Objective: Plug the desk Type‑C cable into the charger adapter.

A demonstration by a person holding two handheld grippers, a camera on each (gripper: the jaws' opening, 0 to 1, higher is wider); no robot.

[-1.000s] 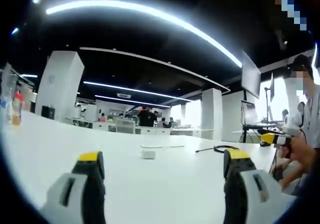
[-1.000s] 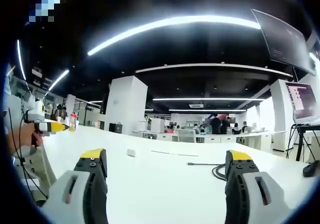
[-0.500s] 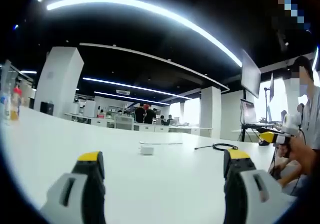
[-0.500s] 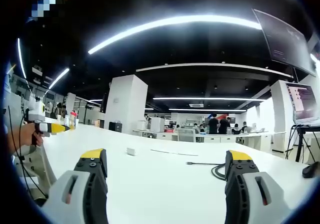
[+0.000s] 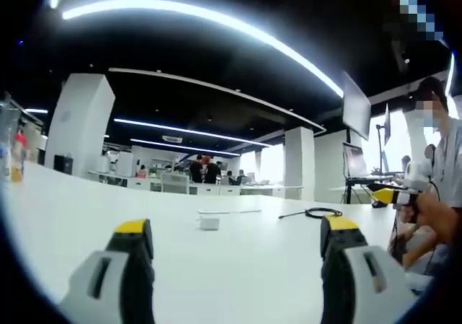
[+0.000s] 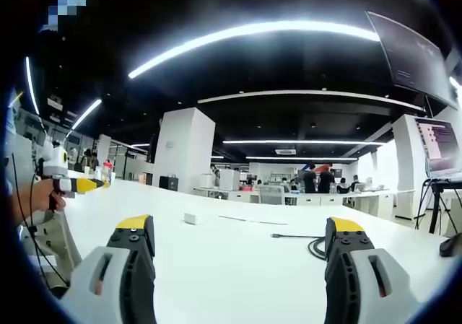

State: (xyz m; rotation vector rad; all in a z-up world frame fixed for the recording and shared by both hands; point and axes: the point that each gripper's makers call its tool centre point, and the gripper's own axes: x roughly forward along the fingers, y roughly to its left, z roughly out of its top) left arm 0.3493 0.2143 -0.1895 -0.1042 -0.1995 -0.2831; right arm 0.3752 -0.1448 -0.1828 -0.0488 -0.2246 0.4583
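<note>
1. Both tools wide apart at the jaws and gripping nothing: left gripper (image 5: 231, 248) and right gripper (image 6: 242, 248) held low over the white desk (image 5: 238, 266), well short of the task's things
2. Charger adapter (image 5: 209, 223) lying flat near the middle of the desk, a small white block, also seen in the right gripper view (image 6: 190, 219)
3. Type-C cable (image 5: 315, 212) lying loosely coiled farther right, black, with a straight run ending in the plug toward the adapter; same coil and plug end in the right gripper view (image 6: 303, 242); well apart from the adapter, nothing plugged yet
4. Likely light and hard for the adapter, smooth-sided, prone to sliding on the slick desk; best pinched across its two broad faces, port side left free (port side too small to tell)
5. Likely limp and springy for the cable; best taken on the stiff plug housing just behind the metal tip, not on the soft cord, which would bend away when pushed
</note>
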